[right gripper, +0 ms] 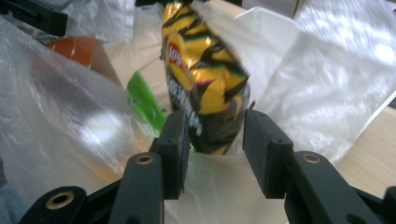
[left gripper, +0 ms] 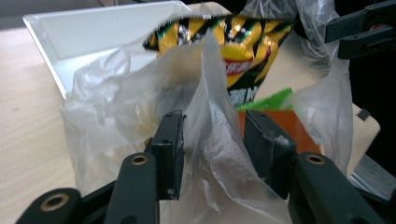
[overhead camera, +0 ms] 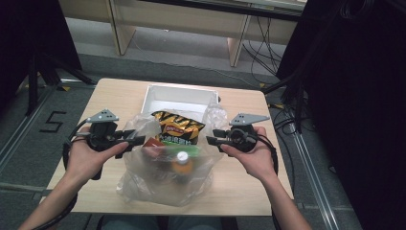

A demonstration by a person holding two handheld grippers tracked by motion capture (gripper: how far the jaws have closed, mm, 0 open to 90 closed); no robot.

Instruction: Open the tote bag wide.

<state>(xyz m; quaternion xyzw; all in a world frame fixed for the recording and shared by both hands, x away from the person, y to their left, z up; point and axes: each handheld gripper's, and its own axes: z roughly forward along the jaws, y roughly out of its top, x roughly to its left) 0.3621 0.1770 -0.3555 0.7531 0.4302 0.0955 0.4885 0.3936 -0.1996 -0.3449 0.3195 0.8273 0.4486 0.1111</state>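
High view, plastic bag (overhead camera: 163, 179) holding chip packet (overhead camera: 178, 127), bottle (overhead camera: 182, 163); jaws half-open astride bag edges.

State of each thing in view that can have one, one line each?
plastic bag: mouth open, contents inside
chip bag: sealed, sticking out of the bag
bottle: capped, inside the bag
white tray: empty
left gripper: open, bag film between jaws
right gripper: open

White tray (overhead camera: 158, 98) beyond bag, on your wooden table (overhead camera: 110, 96). Floor mark "5" (overhead camera: 52, 121) at left. Desk legs (overhead camera: 122, 33), cables (overhead camera: 261, 45) behind.
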